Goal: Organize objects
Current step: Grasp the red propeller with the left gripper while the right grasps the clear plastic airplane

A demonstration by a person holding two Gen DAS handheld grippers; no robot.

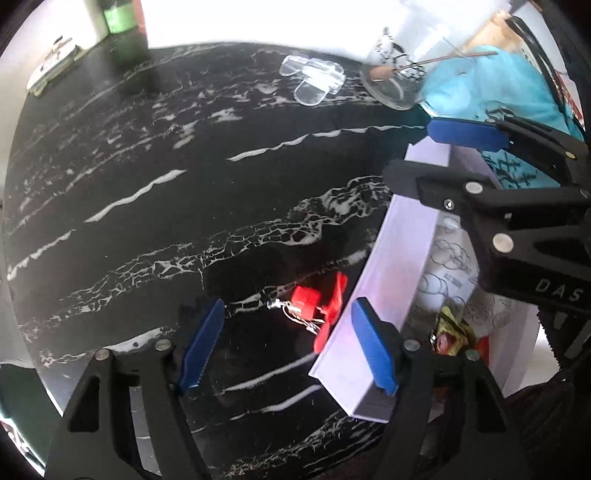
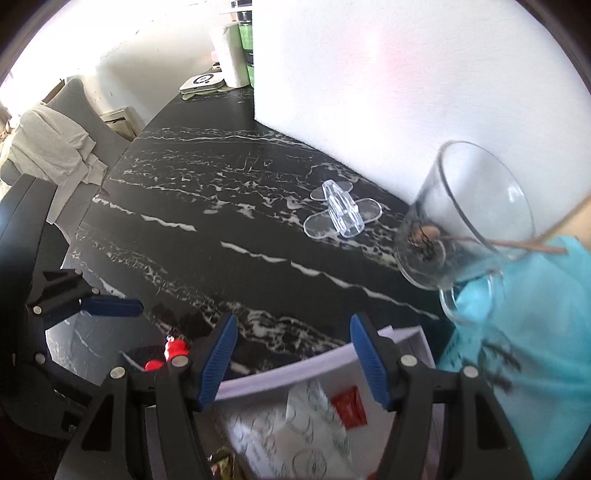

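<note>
A red keychain toy (image 1: 314, 306) lies on the black marble table (image 1: 184, 206), right beside a white box (image 1: 384, 284). My left gripper (image 1: 284, 343) is open and empty, its fingers on either side of the toy and just short of it. The toy also shows in the right wrist view (image 2: 173, 350). My right gripper (image 2: 291, 358) is open and empty above the white box (image 2: 332, 373), which holds a printed bag (image 2: 295, 417) and red and gold wrappers. The right gripper also shows in the left wrist view (image 1: 443, 155).
A clear plastic stand (image 2: 341, 216) lies on the table. A glass (image 2: 465, 221) with a stick and a small round thing in it stands next to a turquoise cloth (image 2: 524, 332). A white wall panel (image 2: 369, 92) stands behind. A green bottle (image 1: 123, 26) stands at the far left.
</note>
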